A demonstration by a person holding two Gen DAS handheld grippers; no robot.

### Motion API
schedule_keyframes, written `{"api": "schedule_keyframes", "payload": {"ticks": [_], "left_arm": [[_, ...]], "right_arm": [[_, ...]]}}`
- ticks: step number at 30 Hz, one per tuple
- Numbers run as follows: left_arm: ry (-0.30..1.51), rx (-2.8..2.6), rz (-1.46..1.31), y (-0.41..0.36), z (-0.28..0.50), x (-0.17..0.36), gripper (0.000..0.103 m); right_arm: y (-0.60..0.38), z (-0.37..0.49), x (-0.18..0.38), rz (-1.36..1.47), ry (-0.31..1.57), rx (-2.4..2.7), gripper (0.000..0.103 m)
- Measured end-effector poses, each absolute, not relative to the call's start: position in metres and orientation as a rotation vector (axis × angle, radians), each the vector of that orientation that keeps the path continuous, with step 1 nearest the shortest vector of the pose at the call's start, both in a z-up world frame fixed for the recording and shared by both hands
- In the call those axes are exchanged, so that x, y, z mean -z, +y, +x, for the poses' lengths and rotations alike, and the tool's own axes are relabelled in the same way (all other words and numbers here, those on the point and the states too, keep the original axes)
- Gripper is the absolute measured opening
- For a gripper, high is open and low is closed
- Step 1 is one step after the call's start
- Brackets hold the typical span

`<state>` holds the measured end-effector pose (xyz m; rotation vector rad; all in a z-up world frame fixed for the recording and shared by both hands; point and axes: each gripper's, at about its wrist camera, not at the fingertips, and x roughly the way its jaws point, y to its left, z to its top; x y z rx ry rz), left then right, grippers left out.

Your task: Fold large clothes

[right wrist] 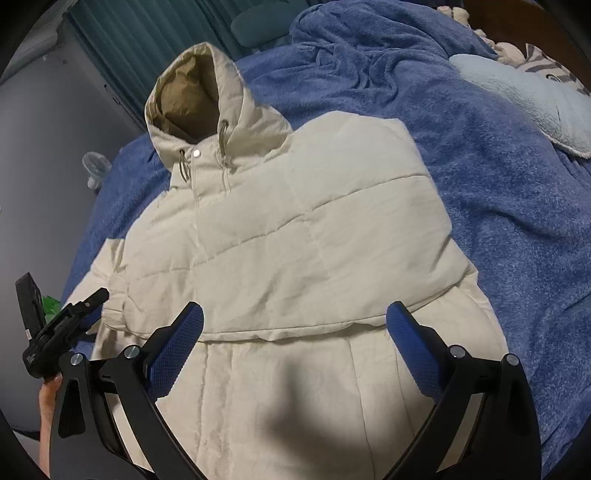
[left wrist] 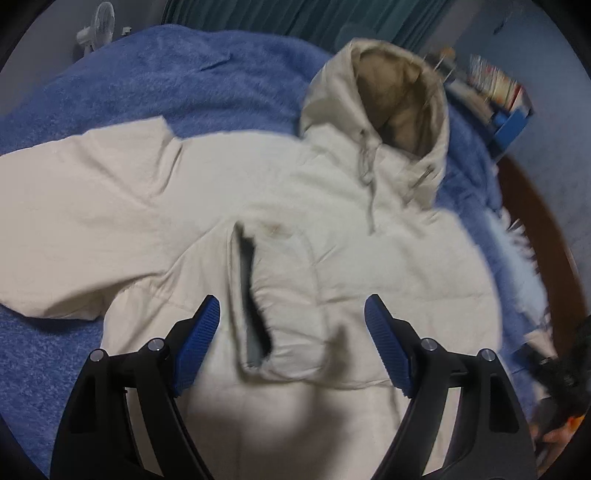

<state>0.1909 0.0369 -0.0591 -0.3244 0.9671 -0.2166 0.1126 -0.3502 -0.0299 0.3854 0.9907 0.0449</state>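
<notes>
- A cream quilted hooded jacket (right wrist: 295,229) lies front up on the bed, its tan-lined hood (right wrist: 195,99) standing open at the far end, with drawcords and a snap at the collar.
- In the right wrist view one sleeve (right wrist: 332,240) is folded across the chest; in the left wrist view the other sleeve (left wrist: 92,206) stretches out flat to the side, and a slit pocket (left wrist: 251,295) gapes dark on the front.
- The left gripper (left wrist: 291,345) hovers over the jacket's lower front, fingers spread wide, holding nothing.
- The right gripper (right wrist: 295,350) hangs above the hem area just below the folded sleeve's edge, fingers likewise spread and empty.
- A fuzzy blue blanket (right wrist: 498,184) covers the bed; a pale blue pillow (right wrist: 528,99) rests on it, teal curtains (right wrist: 122,40) hang behind, and a small white fan (left wrist: 96,26) stands beyond the bed.
</notes>
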Motion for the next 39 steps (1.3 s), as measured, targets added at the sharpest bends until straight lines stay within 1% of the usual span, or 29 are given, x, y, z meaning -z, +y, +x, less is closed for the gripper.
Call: {"api": "schedule_keyframes", "payload": {"ticks": [2, 3, 4, 5, 6, 7, 9, 13, 15, 16, 17, 18, 19, 20, 23, 28, 32, 33, 35, 36, 37, 38, 39], "left_arm": [[0.994, 0.238, -0.328, 0.035, 0.191, 0.070, 0.075], [1.006, 0.243, -0.319, 0.033, 0.191, 0.074, 0.063], [1.017, 0.236, -0.297, 0.031, 0.190, 0.076, 0.045], [1.027, 0.217, -0.247, 0.028, 0.190, 0.078, 0.035], [1.029, 0.207, -0.211, 0.025, 0.189, 0.078, 0.029], [1.016, 0.208, -0.185, 0.024, 0.187, 0.077, 0.019], [0.960, 0.205, -0.153, 0.023, 0.184, 0.065, 0.013], [0.878, 0.183, -0.078, 0.018, 0.179, 0.044, 0.012], [0.878, 0.154, -0.019, 0.013, 0.181, 0.047, 0.012], [0.898, 0.146, -0.011, 0.013, 0.182, 0.052, 0.012], [0.929, 0.134, -0.009, 0.014, 0.184, 0.061, 0.012], [0.949, 0.123, -0.010, 0.015, 0.186, 0.069, 0.012], [0.969, 0.115, -0.019, 0.018, 0.187, 0.076, 0.012], [0.976, 0.115, -0.027, 0.020, 0.188, 0.079, 0.012], [0.979, 0.118, -0.033, 0.022, 0.189, 0.080, 0.012], [0.991, 0.109, -0.002, 0.020, 0.187, 0.088, 0.014], [0.990, 0.096, -0.001, 0.022, 0.187, 0.094, 0.023], [0.987, 0.090, 0.001, 0.022, 0.187, 0.094, 0.028], [0.984, 0.079, -0.007, 0.024, 0.187, 0.091, 0.043], [0.984, 0.079, -0.029, 0.026, 0.186, 0.088, 0.065], [0.977, 0.074, -0.044, 0.028, 0.184, 0.085, 0.074], [0.960, 0.058, -0.064, 0.030, 0.180, 0.078, 0.076], [0.951, 0.065, -0.078, 0.031, 0.178, 0.073, 0.077]], "right_arm": [[-0.347, 0.114, 0.034, 0.360, 0.999, -0.040, 0.096], [-0.347, 0.115, 0.035, 0.355, 1.003, -0.039, 0.096], [-0.346, 0.115, 0.037, 0.352, 1.008, -0.038, 0.096], [-0.346, 0.116, 0.039, 0.351, 1.012, -0.038, 0.096], [-0.346, 0.116, 0.041, 0.349, 1.018, -0.036, 0.096], [-0.346, 0.117, 0.043, 0.347, 1.023, -0.033, 0.096], [-0.346, 0.118, 0.045, 0.345, 1.026, -0.028, 0.096], [-0.347, 0.118, 0.047, 0.330, 1.008, -0.019, 0.096], [-0.347, 0.119, 0.047, 0.297, 0.979, -0.006, 0.091], [-0.347, 0.120, 0.047, 0.273, 0.963, 0.000, 0.085], [-0.347, 0.121, 0.049, 0.252, 0.951, 0.008, 0.082], [-0.348, 0.122, 0.052, 0.235, 0.947, 0.019, 0.081], [-0.349, 0.123, 0.055, 0.221, 0.949, 0.030, 0.076], [-0.350, 0.124, 0.059, 0.211, 0.954, 0.038, 0.069], [-0.353, 0.128, 0.073, 0.194, 0.987, 0.057, 0.060], [-0.354, 0.133, 0.098, 0.172, 1.035, 0.074, 0.059], [-0.350, 0.136, 0.106, 0.141, 1.045, 0.088, 0.059], [-0.348, 0.136, 0.107, 0.135, 1.044, 0.091, 0.059], [-0.348, 0.136, 0.107, 0.134, 1.045, 0.093, 0.060], [-0.348, 0.136, 0.106, 0.139, 1.046, 0.093, 0.060], [-0.349, 0.136, 0.105, 0.147, 1.047, 0.090, 0.064], [-0.348, 0.137, 0.104, 0.153, 1.048, 0.085, 0.072], [-0.347, 0.137, 0.102, 0.162, 1.048, 0.073, 0.076]]}}
